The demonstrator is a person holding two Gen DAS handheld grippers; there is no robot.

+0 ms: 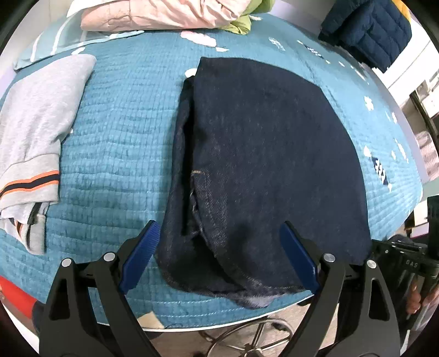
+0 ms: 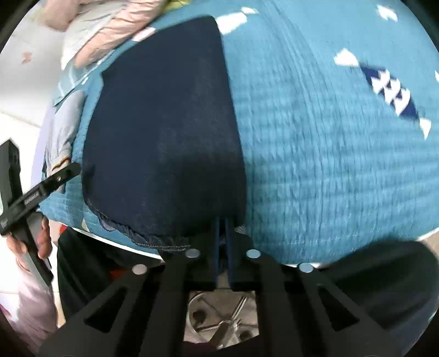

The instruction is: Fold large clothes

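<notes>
Dark jeans point(image 1: 269, 164) folded flat on the quilt-covered desk point(image 1: 118, 131), hem at the near edge for reach. Right gripper point(image 2: 222, 219) clenched on that hem, apparently pinning the layers; left gripper point(image 1: 219, 255) spread wide, released, straddling the fold.

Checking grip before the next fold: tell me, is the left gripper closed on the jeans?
No, the left gripper is wide open over the jeans.

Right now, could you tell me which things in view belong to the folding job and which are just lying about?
In use:
dark jeans
left gripper, jaws open at the near hem
right gripper, jaws shut at the near edge

Lying about:
grey garment
pink quilted item
navy puffer jacket
teal quilt underneath
</notes>
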